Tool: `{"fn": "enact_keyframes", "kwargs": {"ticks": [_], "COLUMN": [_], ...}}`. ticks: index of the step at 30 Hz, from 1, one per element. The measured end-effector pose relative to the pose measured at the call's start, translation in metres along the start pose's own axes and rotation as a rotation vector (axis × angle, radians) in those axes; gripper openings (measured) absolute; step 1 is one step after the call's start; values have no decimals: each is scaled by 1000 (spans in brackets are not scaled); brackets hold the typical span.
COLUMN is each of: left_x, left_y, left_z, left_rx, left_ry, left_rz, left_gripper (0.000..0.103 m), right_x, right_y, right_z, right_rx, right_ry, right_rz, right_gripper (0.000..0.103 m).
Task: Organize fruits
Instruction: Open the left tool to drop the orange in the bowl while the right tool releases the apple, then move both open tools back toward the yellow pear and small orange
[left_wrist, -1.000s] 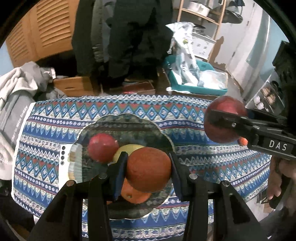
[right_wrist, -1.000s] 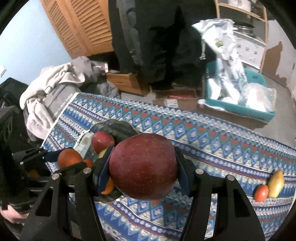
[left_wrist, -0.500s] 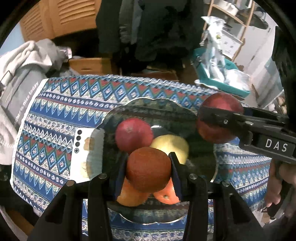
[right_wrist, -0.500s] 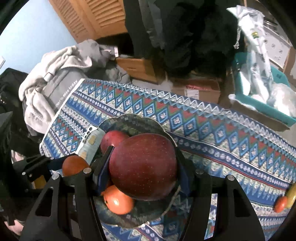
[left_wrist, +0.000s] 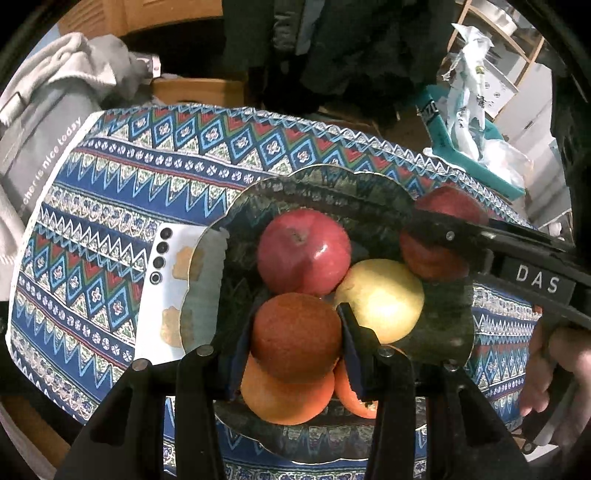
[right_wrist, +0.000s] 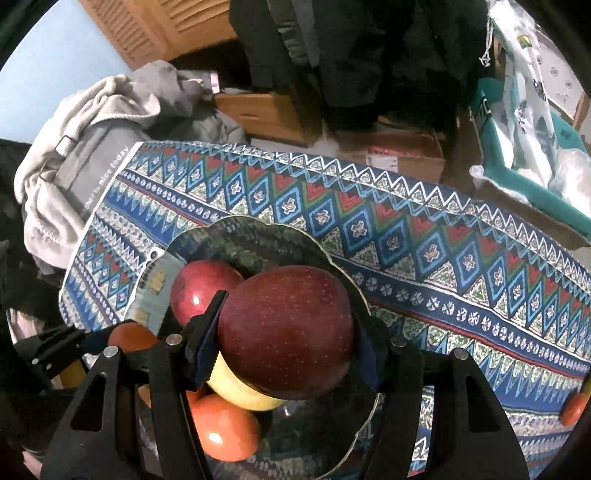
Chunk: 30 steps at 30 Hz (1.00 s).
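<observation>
Surface: blue zigzag-patterned tablecloth (left_wrist: 155, 173).
Left gripper (left_wrist: 295, 338): lower centre, jaws clamped on rough brown-orange round fruit (left_wrist: 295, 336).
Right gripper (right_wrist: 288, 332): jaws clamped on large dark red apple (right_wrist: 286, 330).
Dish: dark scalloped glass plate (left_wrist: 332, 184), mid-frame, beneath both, holding fruit.

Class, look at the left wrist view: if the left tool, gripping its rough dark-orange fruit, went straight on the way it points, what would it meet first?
Probably the smooth orange fruit lying in the dark patterned bowl, seen directly beyond the held rough dark-orange fruit in the left tool; depth is uncertain.
</observation>
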<state>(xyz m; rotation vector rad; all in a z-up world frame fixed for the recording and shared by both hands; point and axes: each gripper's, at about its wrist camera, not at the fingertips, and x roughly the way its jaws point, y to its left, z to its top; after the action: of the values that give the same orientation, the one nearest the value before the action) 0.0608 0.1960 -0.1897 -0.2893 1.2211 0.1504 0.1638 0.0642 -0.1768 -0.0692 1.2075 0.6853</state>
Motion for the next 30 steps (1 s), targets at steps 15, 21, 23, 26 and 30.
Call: {"fn": "enact_keyframes", "kwargs": {"ticks": [15, 21, 23, 26, 30], "left_x": [-1, -14, -18, -25, -35], "left_y": [-4, -9, -9, -10, -17], "left_z": [1, 1, 1, 1, 1], "left_rx": [-19, 3, 0, -7, 5], "left_ry": [17, -14, -21, -30, -47], "left_rz": [-20, -10, -9, -18, -26], "left_gripper": [65, 71, 71, 71, 72], "right_x": [-2, -20, -29, -42, -61], "right_y": [-5, 7, 7, 5, 4], "right_z": [0, 3, 3, 1, -8], "right_rx": [31, 11, 16, 14, -32], "right_ry": [11, -24, -36, -54, -70], "right_rz": [62, 72, 68, 55, -29], "right_gripper": [71, 72, 73, 73, 78]}}
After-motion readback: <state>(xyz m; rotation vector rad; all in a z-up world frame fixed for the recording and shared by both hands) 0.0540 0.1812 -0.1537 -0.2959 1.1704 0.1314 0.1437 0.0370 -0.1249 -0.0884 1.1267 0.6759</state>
